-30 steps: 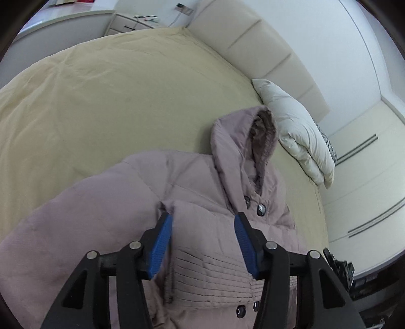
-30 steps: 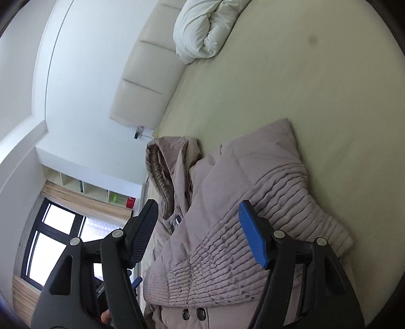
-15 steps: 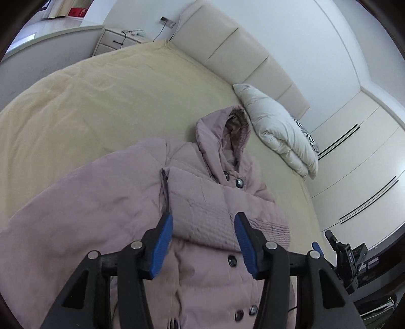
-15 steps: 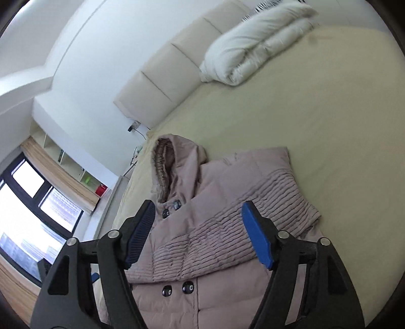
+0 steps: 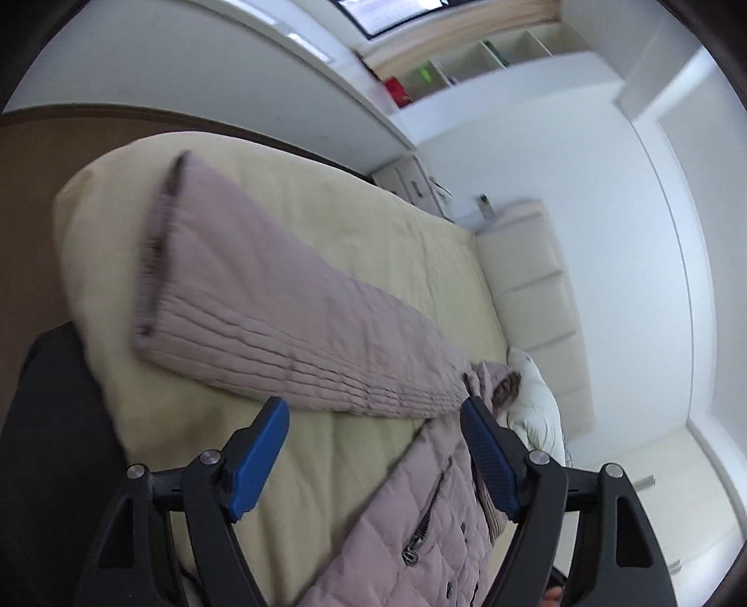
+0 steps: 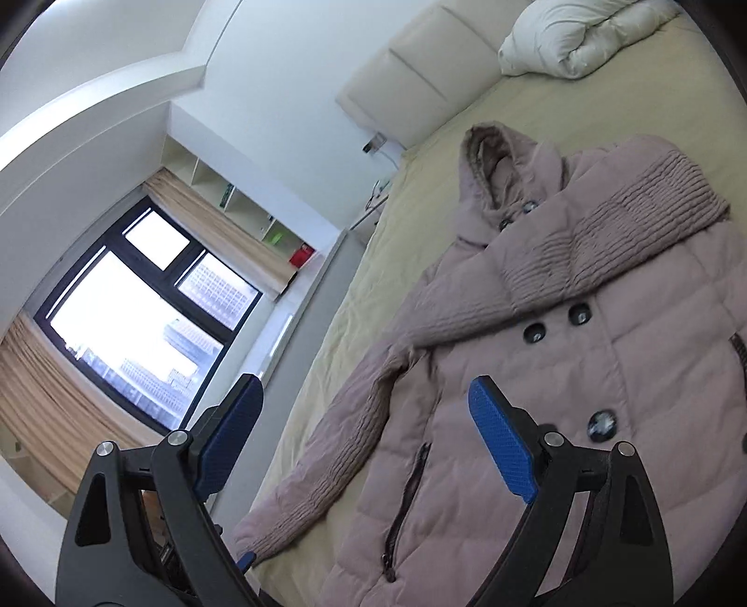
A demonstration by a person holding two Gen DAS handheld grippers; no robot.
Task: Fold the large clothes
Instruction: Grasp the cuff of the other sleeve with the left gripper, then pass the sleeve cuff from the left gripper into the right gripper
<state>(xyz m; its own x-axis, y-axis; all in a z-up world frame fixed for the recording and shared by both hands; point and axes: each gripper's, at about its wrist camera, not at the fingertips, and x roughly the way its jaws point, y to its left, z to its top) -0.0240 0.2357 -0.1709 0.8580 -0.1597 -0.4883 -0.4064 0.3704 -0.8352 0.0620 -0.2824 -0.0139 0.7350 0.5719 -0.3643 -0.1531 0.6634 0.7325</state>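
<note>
One puffy coat (image 6: 630,373) was all there was to fold, a mauve quilted hooded thing lying face up on the bed (image 5: 373,261) with its hood (image 6: 495,158) pointing at the headboard (image 6: 420,79). Going left to right from the coat's body: the one sleeve (image 5: 289,322) was still stretched out flat to the left of the body, cuff (image 5: 154,252) out near the bed's corner, while the other sleeve (image 6: 621,238) was already laid across the chest just below the hood

I counted two sleeves, one hood, one zip pocket (image 6: 406,513) on the left side of the body, and five buttons I could actually see in the right wrist view (two up by the collar, a pair under the folded sleeve, one lower down). One white duvet bundle (image 6: 583,37) sat against the headboard, well beyond the hood

Handling guess: soft, thick and springy, light for its bulk, probably a bit slick, so folds would likely puff back open. I'd pinch the ribbed cuff or the stitched ribbing on the sleeve, since that looked thinner and grippier than the padded panels

The left gripper (image 5: 373,462) hovered over bare sheet just left of the body, below the outstretched sleeve, fingers spread wide and holding nothing. The right gripper (image 6: 364,448) was also gaping and empty, hanging above the body's left edge
</note>
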